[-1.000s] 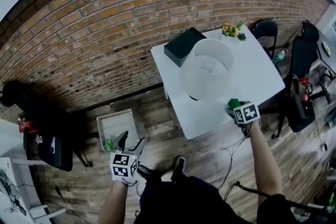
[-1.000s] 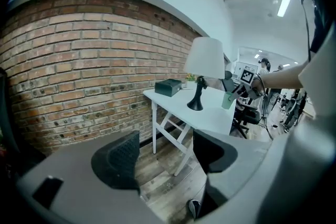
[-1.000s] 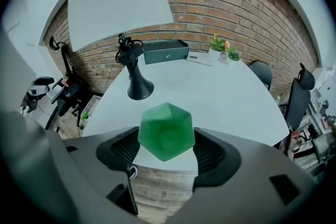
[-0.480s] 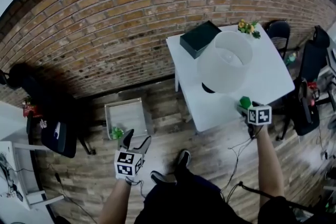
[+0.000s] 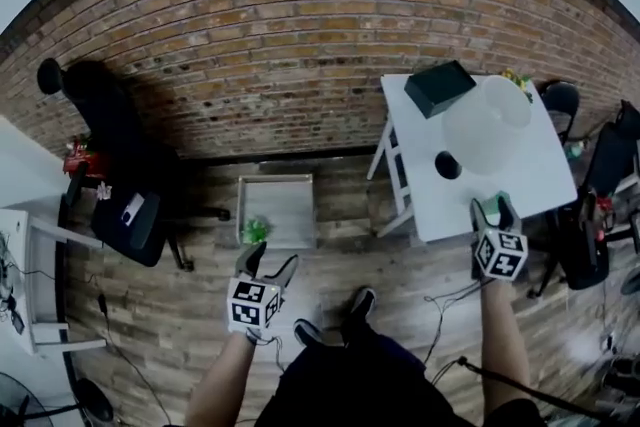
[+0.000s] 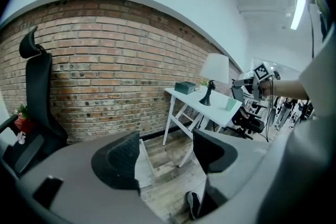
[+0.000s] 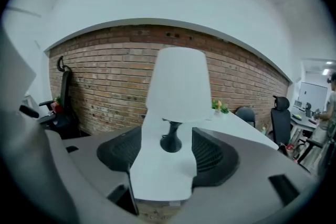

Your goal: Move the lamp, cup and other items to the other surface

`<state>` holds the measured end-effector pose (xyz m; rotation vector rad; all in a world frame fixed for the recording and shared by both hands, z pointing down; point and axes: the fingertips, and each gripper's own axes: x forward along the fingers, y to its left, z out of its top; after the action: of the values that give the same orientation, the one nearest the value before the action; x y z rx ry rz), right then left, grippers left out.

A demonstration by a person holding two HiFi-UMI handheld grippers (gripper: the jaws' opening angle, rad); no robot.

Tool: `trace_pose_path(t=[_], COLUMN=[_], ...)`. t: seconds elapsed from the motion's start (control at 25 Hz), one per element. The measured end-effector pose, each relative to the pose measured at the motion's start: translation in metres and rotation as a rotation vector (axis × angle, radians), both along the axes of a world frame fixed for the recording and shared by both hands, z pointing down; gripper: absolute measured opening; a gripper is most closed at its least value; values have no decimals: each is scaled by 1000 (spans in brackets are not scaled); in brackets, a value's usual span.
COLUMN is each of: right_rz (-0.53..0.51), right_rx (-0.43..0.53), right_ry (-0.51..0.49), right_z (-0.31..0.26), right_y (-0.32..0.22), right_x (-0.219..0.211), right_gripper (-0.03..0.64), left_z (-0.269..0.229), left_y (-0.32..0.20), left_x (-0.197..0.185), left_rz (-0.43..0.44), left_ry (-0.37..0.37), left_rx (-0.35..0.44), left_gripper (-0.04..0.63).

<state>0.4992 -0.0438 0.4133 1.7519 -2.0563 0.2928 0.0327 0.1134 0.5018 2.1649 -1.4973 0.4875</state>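
The cup [image 6: 231,104], pale green, stands upright on the white table [image 5: 425,200], close to the front edge on the person's side. One second ago it was at the jaws of the right gripper [image 5: 496,207]; now this gripper is off it. In the left gripper view the right gripper hangs above the cup and a little to the side, clearly apart from it. Its jaws have just been closing a little but stand wide apart. In its own view nothing is between them, only the table top and, further back, the lamp [image 7: 178,89].

The lamp stands about in the middle of the table. Beyond it, toward the brick wall, are a dark box [image 5: 440,87] and some small flowers [image 5: 517,78].

The left gripper [image 5: 270,260] also has its jaws apart and holds nothing. It hovers over the wooden floor just in front of a low white tray [image 5: 285,210], where a small green item [image 5: 256,230] lies in the near corner. The head view has swung to the left, so this tray is now near the middle of the picture.

To my judgement the cup has been let go on the table and is not being carried. If the low tray is the other surface, then the lamp, the cup, the box and the flowers all remain to be moved. In that case the right gripper has to take the cup again, or the lamp that it now faces.
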Motion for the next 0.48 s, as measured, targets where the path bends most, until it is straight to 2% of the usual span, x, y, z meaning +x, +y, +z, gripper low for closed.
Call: trace_pose_path(t=[0.24, 0.48], right_rz=[-222, -406], right_rx=[30, 34], right_ry=[23, 21], right_z=[-9, 5], right_y=[46, 90], right_x=[-139, -250], right_gripper=[299, 295], left_z=[-19, -25], left_y=[51, 111], left_x=[-71, -136], left_rz=[-72, -168], left_ry=[12, -10], left_rx=[48, 72], left_gripper=[314, 305])
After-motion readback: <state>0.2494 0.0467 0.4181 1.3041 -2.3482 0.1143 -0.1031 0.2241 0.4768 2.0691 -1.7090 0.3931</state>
